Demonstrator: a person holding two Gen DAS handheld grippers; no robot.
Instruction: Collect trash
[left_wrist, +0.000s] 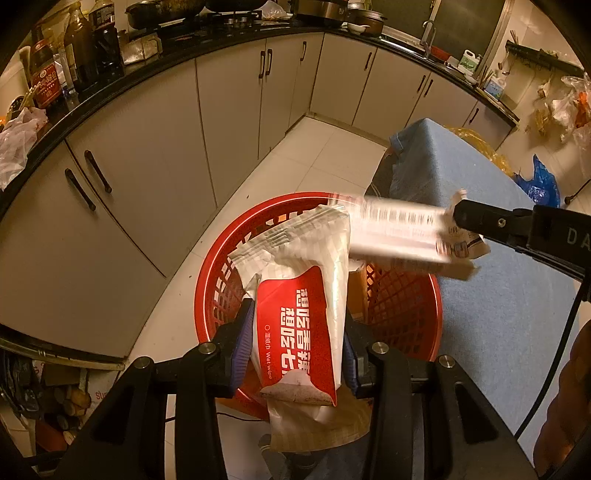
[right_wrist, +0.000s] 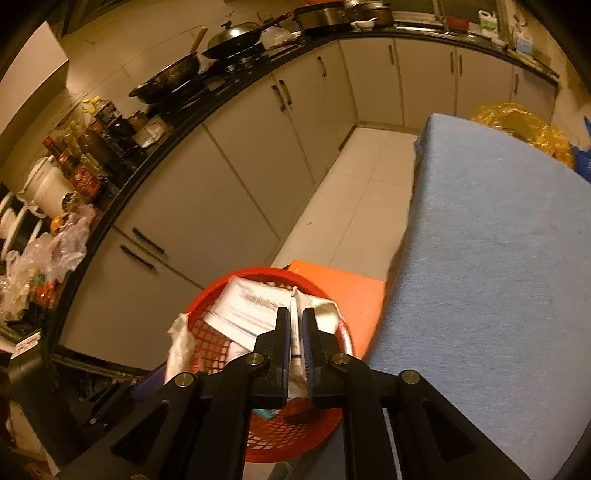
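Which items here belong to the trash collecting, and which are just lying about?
Job:
red basket
wet wipe packet in left gripper
white wrapper in right gripper

Lying about:
woks
sauce bottles
blue cloth
yellow bag

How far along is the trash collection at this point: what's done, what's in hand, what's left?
Done: the blue-covered table shows no litter in view. In hand: the left claw grips a red wet-wipe packet and the right claw pinches a white wrapper, both over the red basket. Left: neither is released yet. The wrapper is motion-blurred, and what already lies inside the basket is mostly hidden.
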